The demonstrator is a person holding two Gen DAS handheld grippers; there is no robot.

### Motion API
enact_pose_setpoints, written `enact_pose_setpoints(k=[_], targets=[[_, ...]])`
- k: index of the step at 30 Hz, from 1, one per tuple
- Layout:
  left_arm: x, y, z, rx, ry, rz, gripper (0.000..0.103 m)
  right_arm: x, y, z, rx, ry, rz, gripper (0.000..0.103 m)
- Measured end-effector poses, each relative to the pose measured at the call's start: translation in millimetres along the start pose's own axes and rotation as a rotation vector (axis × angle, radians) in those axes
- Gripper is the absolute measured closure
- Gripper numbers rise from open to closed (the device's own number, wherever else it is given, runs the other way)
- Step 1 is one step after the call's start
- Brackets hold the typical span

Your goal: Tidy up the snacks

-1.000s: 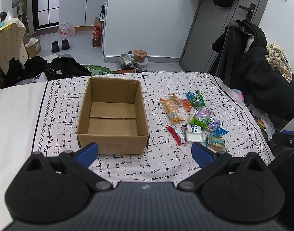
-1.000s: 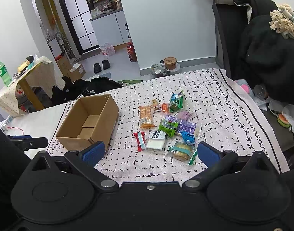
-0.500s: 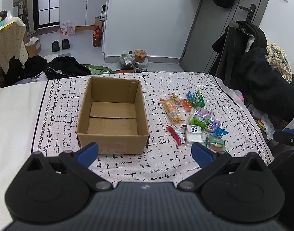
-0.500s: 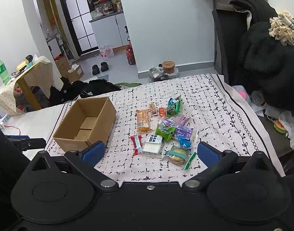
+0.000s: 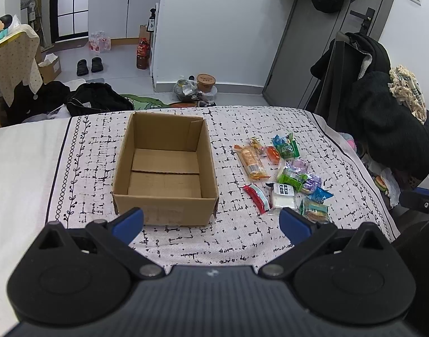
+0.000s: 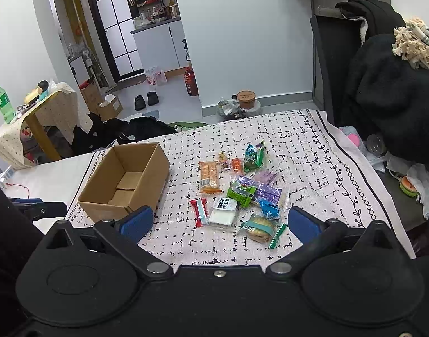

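Cardboard box (image 5: 164, 165) sat open-topped and empty on the patterned cloth (image 5: 242, 241), toward the cloth's left half, its long axis running from the near edge to the far edge. Judged placed there as the receiving bin, with free cloth on every side for approach.

Snacks (image 6: 239, 193) lay in a loose cluster to the right of the box, well apart from it, none inside. A red packet (image 6: 199, 212) and a white packet (image 6: 223, 210) lay nearest the near edge; an orange cracker pack (image 6: 209, 176) lay closest to the box side; green and teal bags sat toward the far side. A spread-out pile suits one-at-a-time picking.

Left gripper (image 5: 211, 220) hung above the near edge in front of the box, tongs spread wide, holding nothing. Right gripper (image 6: 220, 221) hung above the near edge facing the snack pile, tongs likewise spread and empty.

Against the frames of a second earlier: left view practically unchanged. In the right view the snack pile had drawn nearer and more central, so the right gripper had advanced toward it. No item had shifted.
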State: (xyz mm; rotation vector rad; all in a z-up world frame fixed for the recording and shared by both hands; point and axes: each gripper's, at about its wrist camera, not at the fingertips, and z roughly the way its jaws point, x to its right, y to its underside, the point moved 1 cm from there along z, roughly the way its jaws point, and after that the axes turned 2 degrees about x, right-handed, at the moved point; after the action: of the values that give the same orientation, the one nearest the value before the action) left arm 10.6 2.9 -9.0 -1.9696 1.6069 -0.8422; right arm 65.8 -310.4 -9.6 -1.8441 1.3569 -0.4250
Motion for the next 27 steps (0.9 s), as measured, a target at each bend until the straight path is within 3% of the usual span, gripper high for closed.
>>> enact_pose_setpoints(k=[27], targets=[[0.2,0.1,-1.5,0.01,-0.008,-0.001,0.001,0.0,0.1,1.0,0.007,-0.013,0.001,0.0]])
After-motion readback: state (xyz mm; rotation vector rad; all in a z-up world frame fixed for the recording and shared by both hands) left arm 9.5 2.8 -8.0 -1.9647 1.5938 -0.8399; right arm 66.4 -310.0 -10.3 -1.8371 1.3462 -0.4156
